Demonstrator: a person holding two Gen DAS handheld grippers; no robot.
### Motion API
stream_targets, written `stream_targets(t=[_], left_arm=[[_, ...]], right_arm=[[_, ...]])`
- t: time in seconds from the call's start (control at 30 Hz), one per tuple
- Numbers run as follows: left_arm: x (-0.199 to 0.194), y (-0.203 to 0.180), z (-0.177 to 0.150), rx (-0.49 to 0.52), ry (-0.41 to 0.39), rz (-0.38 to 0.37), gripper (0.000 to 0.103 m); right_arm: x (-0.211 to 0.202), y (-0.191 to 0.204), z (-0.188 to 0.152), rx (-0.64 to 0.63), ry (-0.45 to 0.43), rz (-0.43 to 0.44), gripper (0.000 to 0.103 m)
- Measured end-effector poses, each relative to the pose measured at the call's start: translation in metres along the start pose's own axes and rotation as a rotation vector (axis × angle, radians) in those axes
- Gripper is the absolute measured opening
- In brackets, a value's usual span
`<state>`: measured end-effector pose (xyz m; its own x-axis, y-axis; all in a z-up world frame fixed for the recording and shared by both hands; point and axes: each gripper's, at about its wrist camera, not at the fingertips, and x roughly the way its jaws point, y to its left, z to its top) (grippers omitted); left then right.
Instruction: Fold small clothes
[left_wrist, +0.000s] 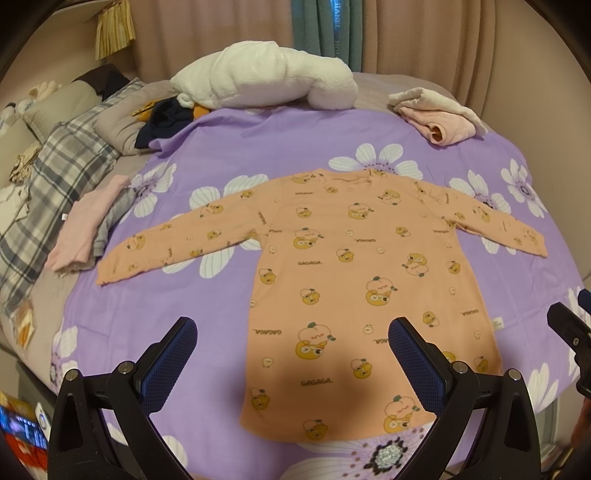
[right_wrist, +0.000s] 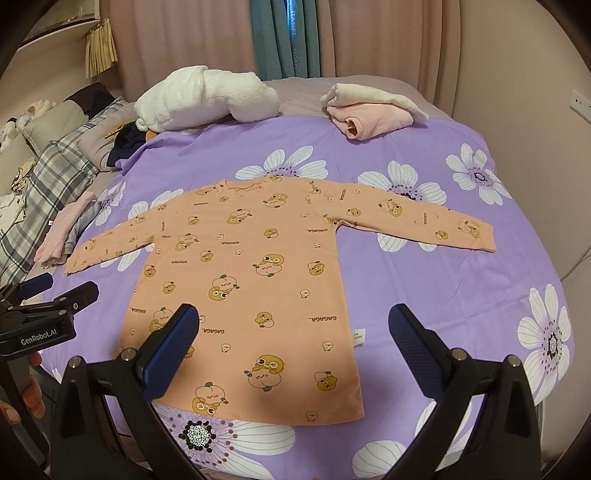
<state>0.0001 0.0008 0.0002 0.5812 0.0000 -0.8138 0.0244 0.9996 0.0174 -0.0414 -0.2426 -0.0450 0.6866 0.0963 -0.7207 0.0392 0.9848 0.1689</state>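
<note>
The orange shirt (left_wrist: 343, 266) lies flat, sleeves spread, on the purple sheet (left_wrist: 229, 147). The left gripper (left_wrist: 291, 354) and right gripper (right_wrist: 295, 339) hover over its hem, both wide open and empty. Best to take one sleeve cuff first and fold inward without dragging the body. A pink folded pile (left_wrist: 88, 225) sits beside the far-left cuff.

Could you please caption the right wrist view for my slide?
Open right tool hovers over a peach long-sleeved shirt spread flat on a purple floral sheet.

Peach cartoon-print shirt (left_wrist: 354, 280), purple floral sheet (left_wrist: 258, 140)
</note>
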Motion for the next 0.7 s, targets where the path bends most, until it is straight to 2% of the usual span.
stream_targets(t=[0.13,0.27,0.37,0.4,0.43,0.47,0.53,0.6,0.63,0.7], left_arm=[[0.003,0.001,0.0,-0.008,0.0,-0.001,0.102],[0.014,0.002,0.002,-0.04,0.029,-0.051,0.102],[0.029,0.006,0.001,-0.082,0.071,-0.13,0.102],[0.036,0.006,0.001,-0.106,0.093,-0.179,0.102],[0.04,0.005,0.0,-0.144,0.132,-0.263,0.102],[0.045,0.004,0.001,-0.165,0.137,-0.329,0.102],[0.05,0.004,0.003,-0.184,0.106,-0.389,0.102],[0.05,0.004,0.004,-0.21,0.041,-0.441,0.102],[0.049,0.003,0.005,-0.22,0.009,-0.455,0.102],[0.052,0.003,0.005,-0.212,0.011,-0.431,0.102]], right_arm=[[0.003,0.004,0.001,0.004,0.001,0.001,0.103],[0.006,-0.001,-0.001,0.019,0.012,0.004,0.103],[0.014,-0.005,-0.002,0.04,0.03,0.015,0.103],[0.017,-0.01,-0.003,0.05,0.035,0.02,0.103],[0.02,-0.017,-0.005,0.06,0.038,0.031,0.103],[0.024,-0.022,-0.006,0.07,0.038,0.039,0.103],[0.032,-0.03,-0.008,0.092,0.041,0.05,0.103],[0.043,-0.042,-0.011,0.123,0.042,0.083,0.103],[0.049,-0.051,-0.013,0.144,0.043,0.115,0.103],[0.061,-0.072,-0.017,0.2,0.043,0.183,0.103]])
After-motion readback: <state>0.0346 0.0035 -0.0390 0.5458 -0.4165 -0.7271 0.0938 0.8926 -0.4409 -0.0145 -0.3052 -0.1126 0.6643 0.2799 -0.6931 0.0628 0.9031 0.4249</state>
